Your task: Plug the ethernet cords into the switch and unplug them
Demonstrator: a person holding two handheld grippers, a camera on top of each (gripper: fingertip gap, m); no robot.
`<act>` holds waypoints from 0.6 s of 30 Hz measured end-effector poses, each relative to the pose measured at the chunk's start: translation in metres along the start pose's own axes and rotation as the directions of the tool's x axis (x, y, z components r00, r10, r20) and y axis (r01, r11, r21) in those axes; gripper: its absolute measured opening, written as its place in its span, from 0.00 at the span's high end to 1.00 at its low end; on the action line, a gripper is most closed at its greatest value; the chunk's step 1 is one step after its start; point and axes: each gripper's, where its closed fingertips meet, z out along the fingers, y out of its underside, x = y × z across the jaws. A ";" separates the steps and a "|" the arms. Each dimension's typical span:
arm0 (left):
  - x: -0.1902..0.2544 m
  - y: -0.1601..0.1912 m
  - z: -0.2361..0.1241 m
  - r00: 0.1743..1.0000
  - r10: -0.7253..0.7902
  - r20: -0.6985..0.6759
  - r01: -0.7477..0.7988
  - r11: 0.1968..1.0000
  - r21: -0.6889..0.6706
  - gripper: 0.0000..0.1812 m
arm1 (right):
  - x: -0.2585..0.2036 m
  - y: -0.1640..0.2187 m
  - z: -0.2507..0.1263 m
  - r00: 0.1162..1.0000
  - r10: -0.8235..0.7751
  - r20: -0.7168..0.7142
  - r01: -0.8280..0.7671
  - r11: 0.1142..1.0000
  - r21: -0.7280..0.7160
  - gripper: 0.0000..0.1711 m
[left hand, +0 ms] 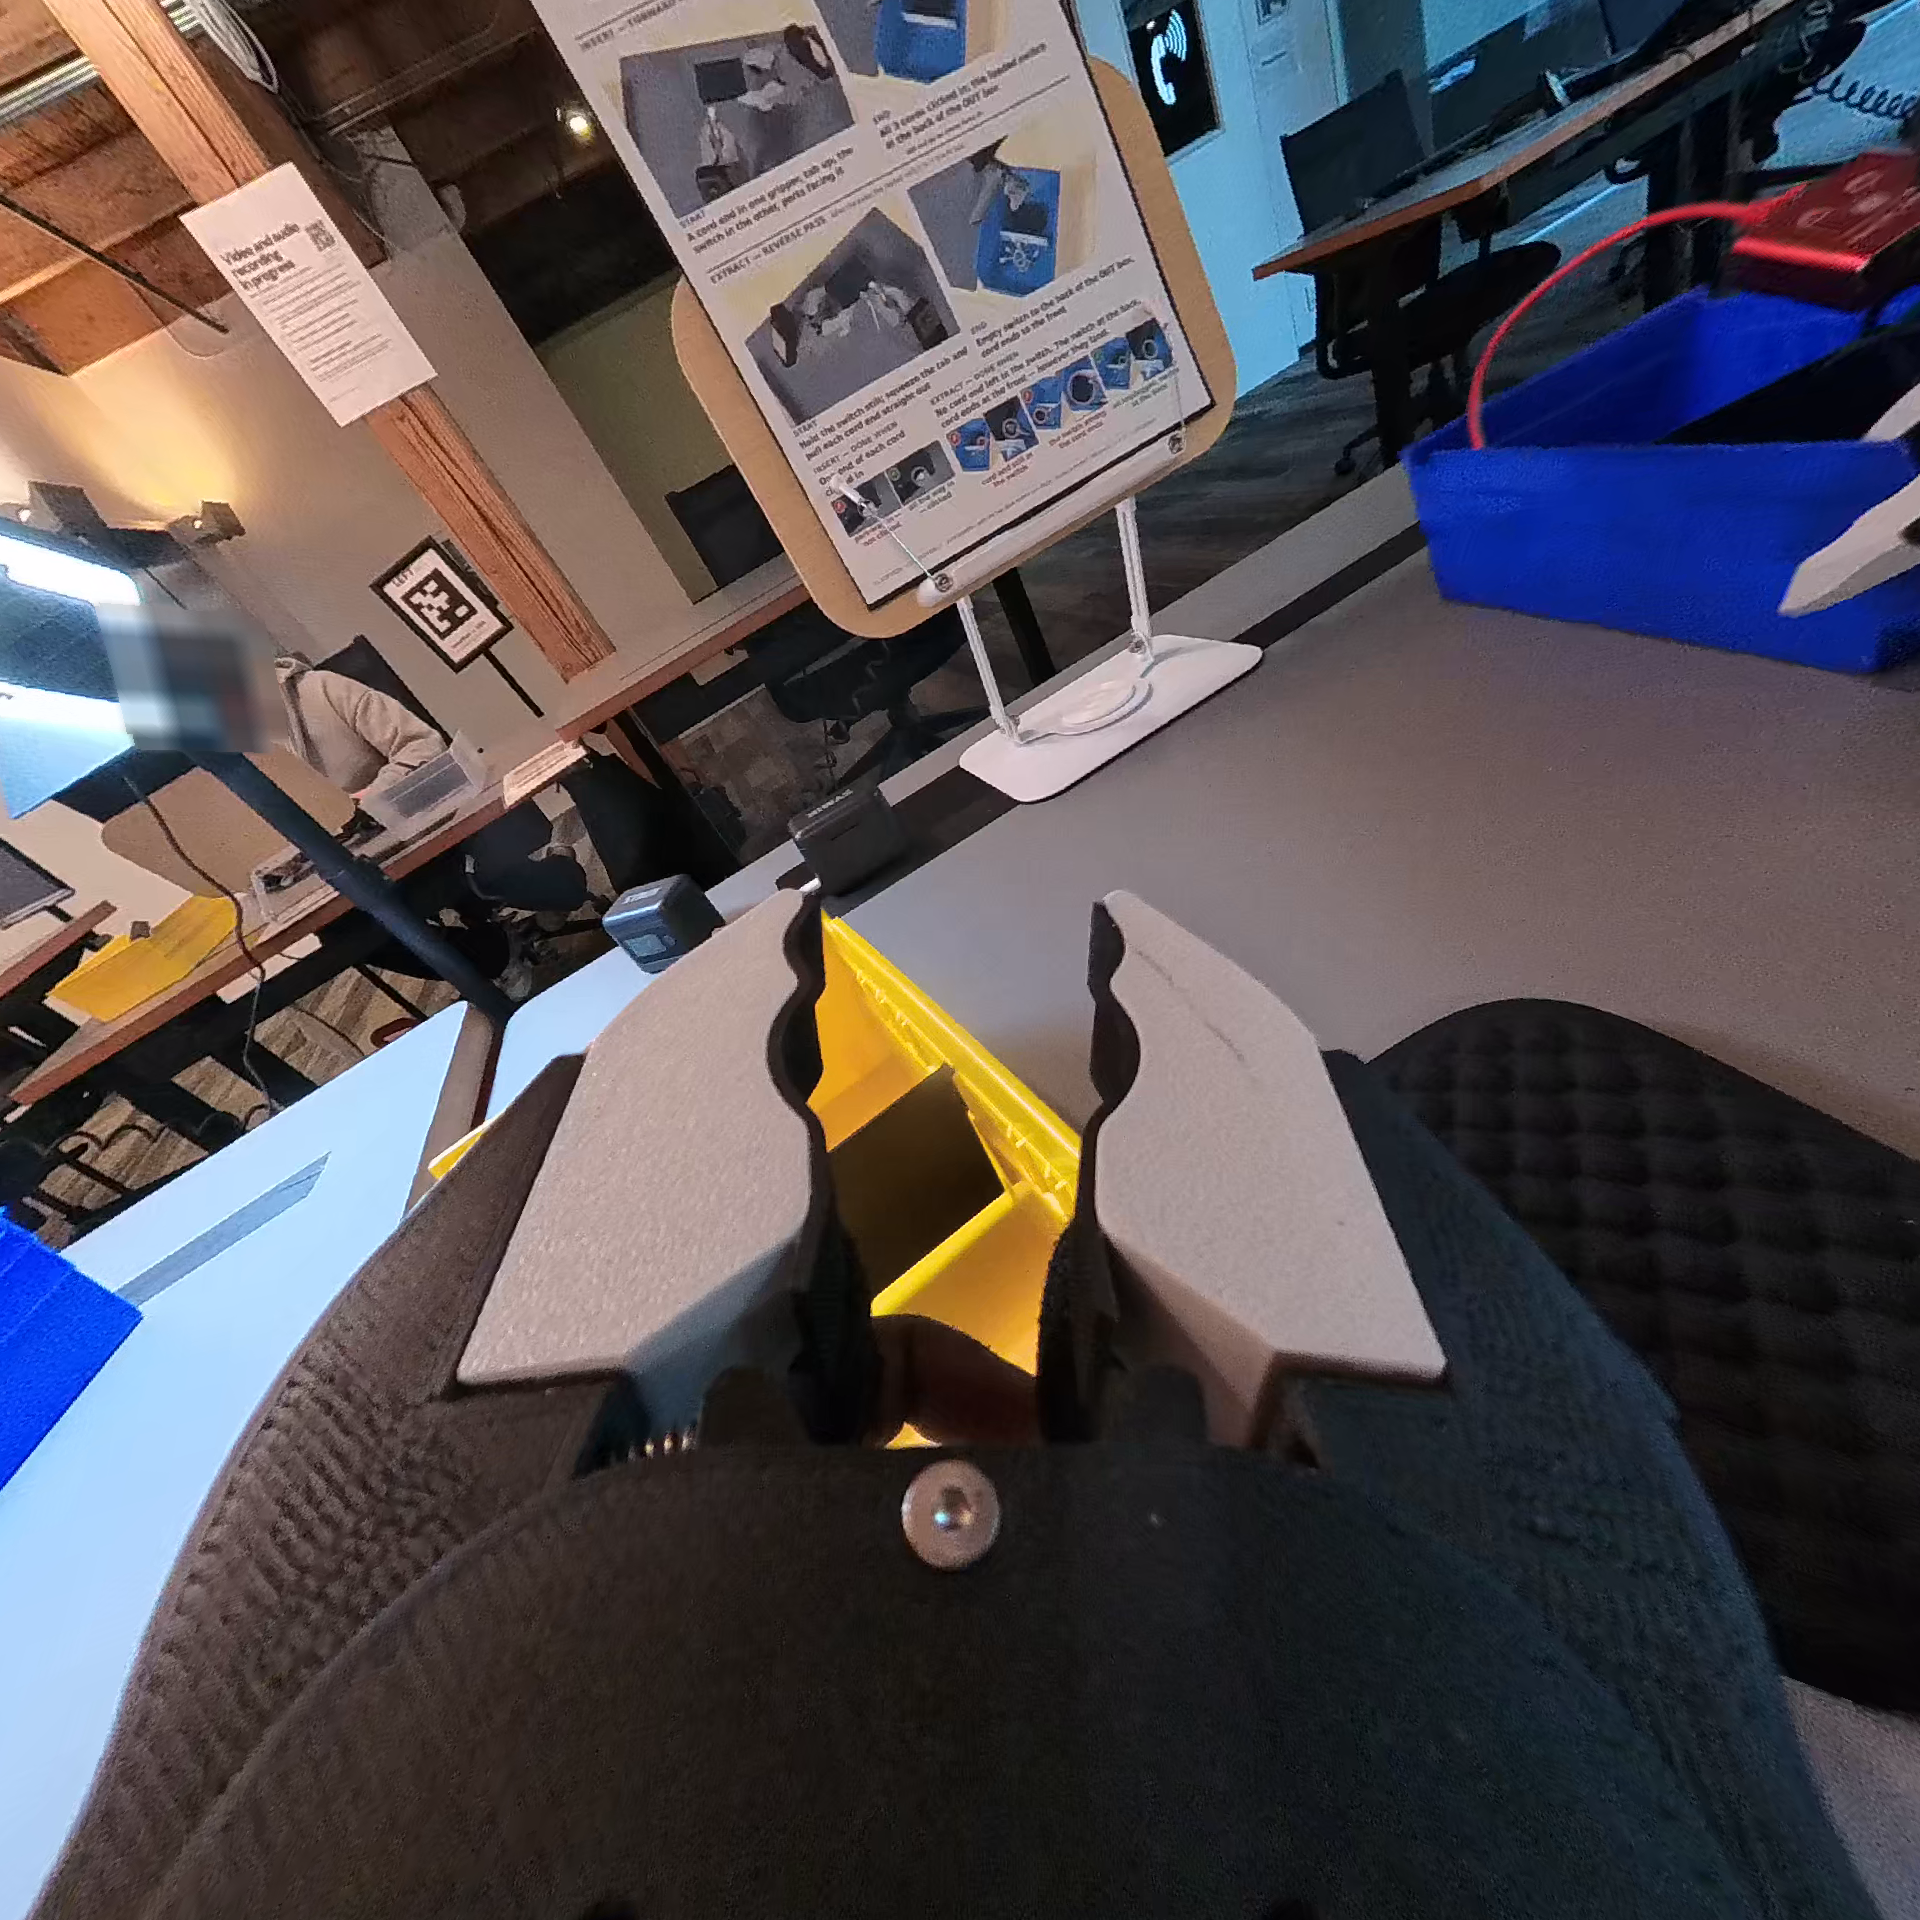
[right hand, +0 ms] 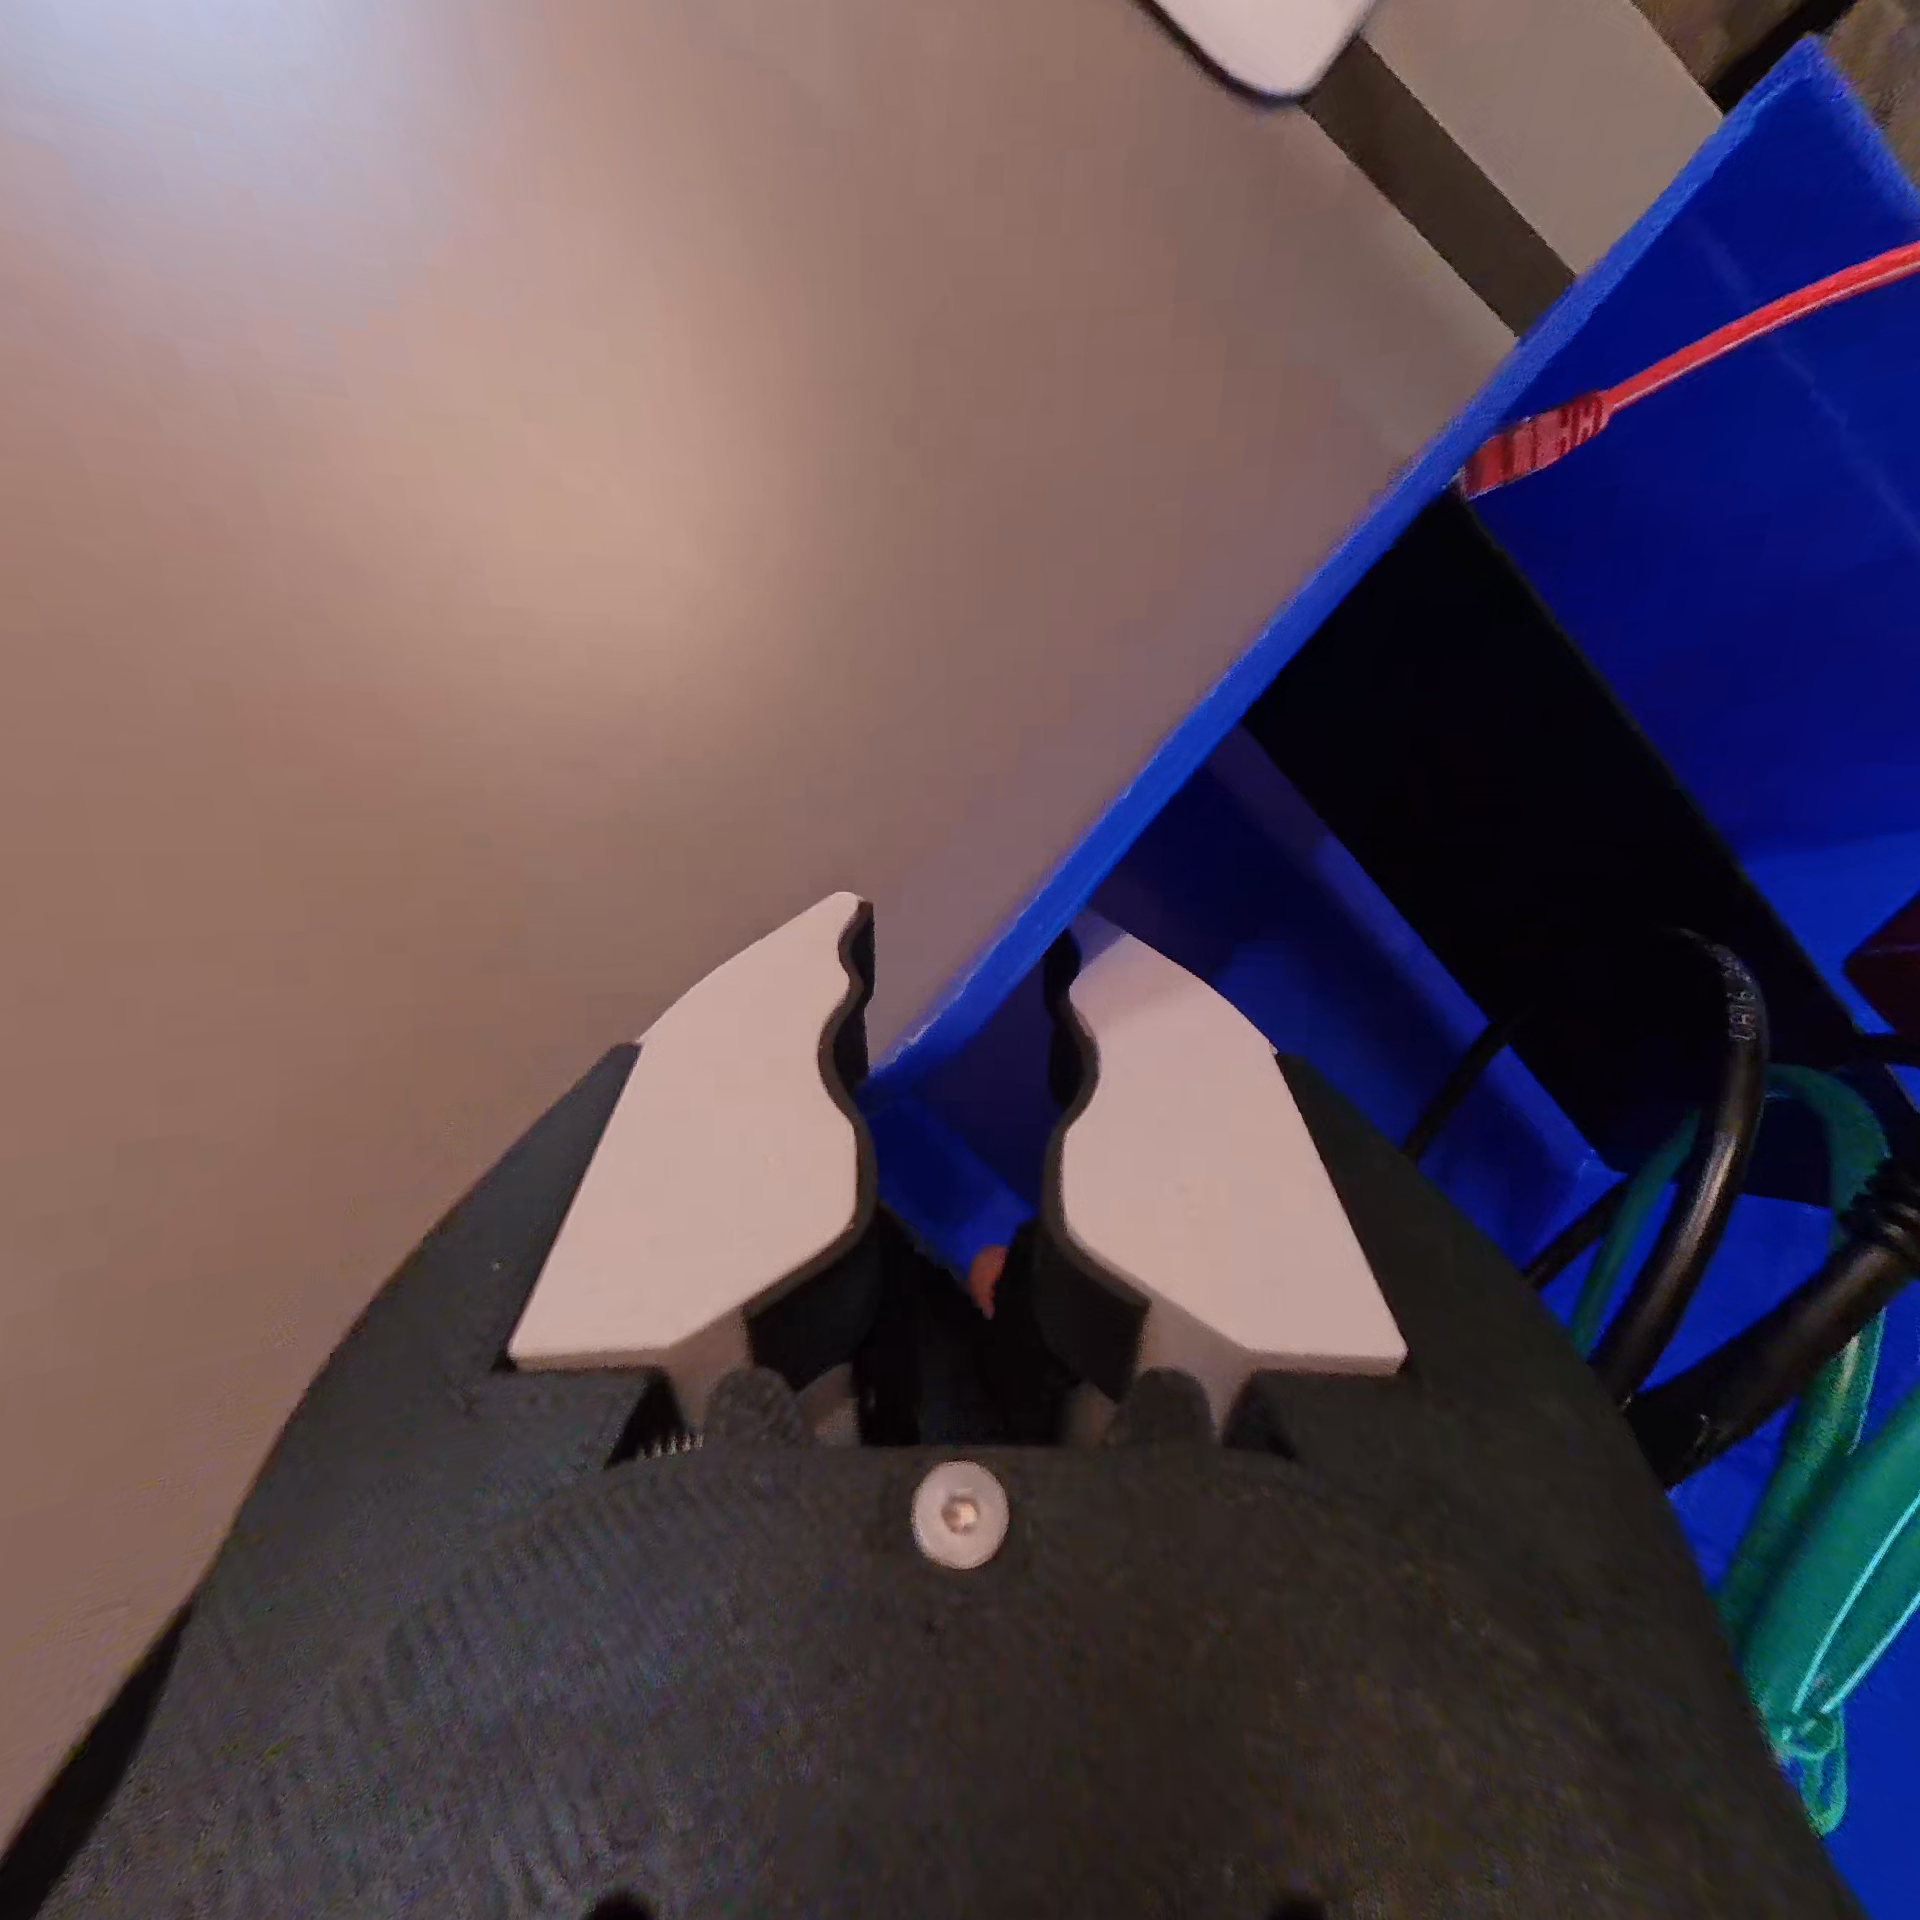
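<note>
- Left tool [left hand: 951, 1039]: grey fingers with black wavy pads, spread apart with a clear gap, nothing between them. It hangs over a yellow plastic bin [left hand: 935, 1195] with a black divider, at the left edge of the grey desk [left hand: 1455, 831].
- Right tool [right hand: 961, 1029]: fingers parted, gripping nothing. The tips straddle the near wall of the blue plastic bin [right hand: 1195, 748], one finger outside over the desk, one inside.
- Cords: a thin red ethernet cord [right hand: 1714, 343] lies across the bin's rim with its red plug [right hand: 1538, 447] resting on the wall edge. A black cord [right hand: 1725, 1122] and a green cord [right hand: 1829, 1455] lie coiled inside the bin, toward its near end.
- Switch: a flat red box [left hand: 1839, 223] sits on the blue bin's far rim in the left wrist view, the red cord running from it. Probably the switch; ports not visible.
- Judged step: reach for a cord end in the blue bin.
- Method note: lift the right tool clear of the wall first. Approach the plug body square, pads on its flat sides. Keep the latch tab free. Close only once the plug is centred in the gap.
- Risk: closing on cable rather than plug gives poor control at insertion.
</note>
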 end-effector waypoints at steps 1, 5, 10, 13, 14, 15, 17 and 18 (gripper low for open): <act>-0.001 0.000 -0.001 1.000 0.000 0.002 0.000 1.000 0.000 0.73 | -0.009 -0.008 0.003 1.000 -0.013 0.016 0.013 1.000 0.009 0.81; -0.005 0.001 -0.003 1.000 -0.005 0.013 0.004 1.000 0.002 0.73 | -0.052 -0.037 0.010 0.993 -0.089 0.077 0.085 0.995 0.051 0.81; -0.013 0.007 -0.007 0.999 -0.022 0.033 0.022 1.000 -0.011 0.73 | -0.116 -0.071 0.017 0.963 -0.230 0.139 0.211 0.968 0.137 0.75; -0.026 0.017 -0.012 0.996 -0.039 0.079 0.043 0.998 -0.046 0.73 | -0.149 -0.091 0.020 0.942 -0.310 0.128 0.286 0.942 0.176 0.75; -0.034 0.022 -0.015 0.993 -0.050 0.104 0.056 0.997 -0.061 0.73 | -0.158 -0.096 0.021 0.937 -0.326 0.129 0.300 0.936 0.186 0.74; -0.043 0.029 -0.019 0.989 -0.062 0.132 0.073 0.994 -0.077 0.73 | -0.167 -0.101 0.022 0.931 -0.340 0.131 0.311 0.930 0.198 0.74; -0.064 0.047 -0.029 0.974 -0.088 0.210 0.116 0.986 -0.122 0.73 | -0.181 -0.110 0.023 0.924 -0.358 0.136 0.323 0.919 0.226 0.73; -0.076 0.058 -0.035 0.963 -0.099 0.252 0.139 0.980 -0.143 0.73 | -0.187 -0.114 0.024 0.920 -0.368 0.137 0.329 0.913 0.241 0.73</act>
